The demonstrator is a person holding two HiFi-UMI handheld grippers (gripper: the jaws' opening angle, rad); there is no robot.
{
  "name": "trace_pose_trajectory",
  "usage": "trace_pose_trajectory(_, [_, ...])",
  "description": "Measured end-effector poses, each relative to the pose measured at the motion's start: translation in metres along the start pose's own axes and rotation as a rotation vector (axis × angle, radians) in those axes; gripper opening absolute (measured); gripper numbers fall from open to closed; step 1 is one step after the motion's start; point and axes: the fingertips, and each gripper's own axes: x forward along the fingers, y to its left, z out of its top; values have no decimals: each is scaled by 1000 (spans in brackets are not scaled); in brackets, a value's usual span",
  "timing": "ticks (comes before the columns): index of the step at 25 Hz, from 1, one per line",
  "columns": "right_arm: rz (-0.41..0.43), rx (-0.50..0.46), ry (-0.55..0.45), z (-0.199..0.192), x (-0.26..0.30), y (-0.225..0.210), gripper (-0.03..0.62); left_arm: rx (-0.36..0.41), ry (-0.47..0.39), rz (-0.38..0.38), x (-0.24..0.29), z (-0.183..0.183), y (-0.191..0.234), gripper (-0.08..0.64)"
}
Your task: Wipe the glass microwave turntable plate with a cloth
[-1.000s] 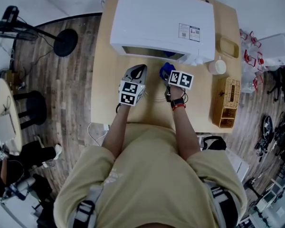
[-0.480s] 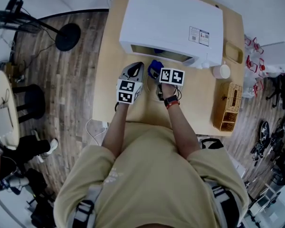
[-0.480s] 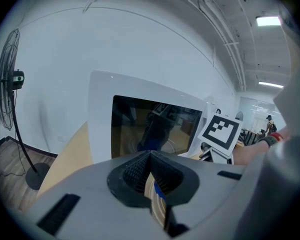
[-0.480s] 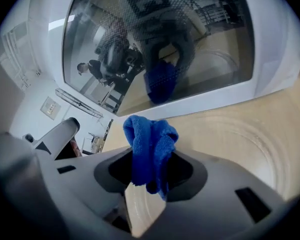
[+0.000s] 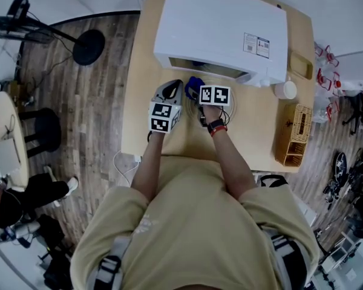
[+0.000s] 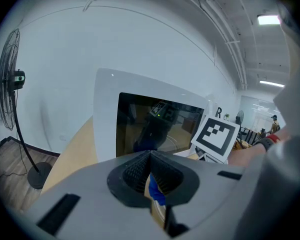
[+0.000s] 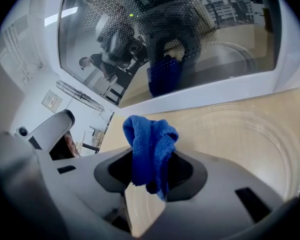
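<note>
A white microwave (image 5: 221, 26) on a pale wooden bench (image 5: 254, 132); two labels (image 5: 256, 43) on its top, print too small to read. The only other markings are the black-and-white squares on each marker cube (image 5: 213, 95). Room: dark plank floor (image 5: 78, 101), white walls, strip lights on the ceiling (image 6: 270, 19); a pedestal fan (image 6: 7, 79) and a black stool (image 5: 39, 128) stand left of the bench. At the bench's right end, a wicker basket (image 5: 293, 135), a cup (image 5: 285, 89) and a shallow tray (image 5: 301, 65), all well apart from the work. The glass plate (image 7: 255, 134) lies flat on the bench just in front of the microwave door (image 7: 165, 34), whose window mirrors the blue cloth (image 7: 150, 144). Right hand-held gripper (image 7: 150, 171): jaws clamped on the bunched cloth, which stands up above them, over the plate's near part. Left hand-held gripper (image 6: 150, 156): just beside the right one, pointed at the door, jaw tips drawn together; a blue scrap shows in the gap below them, and whether it is gripped cannot be told
</note>
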Motion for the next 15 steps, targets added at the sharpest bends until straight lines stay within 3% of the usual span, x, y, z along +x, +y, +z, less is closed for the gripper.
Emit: trace_pose_trajectory(15, [-36, -19, -14, 2, -15, -22, 169, 41, 47, -30, 7, -7, -23, 12])
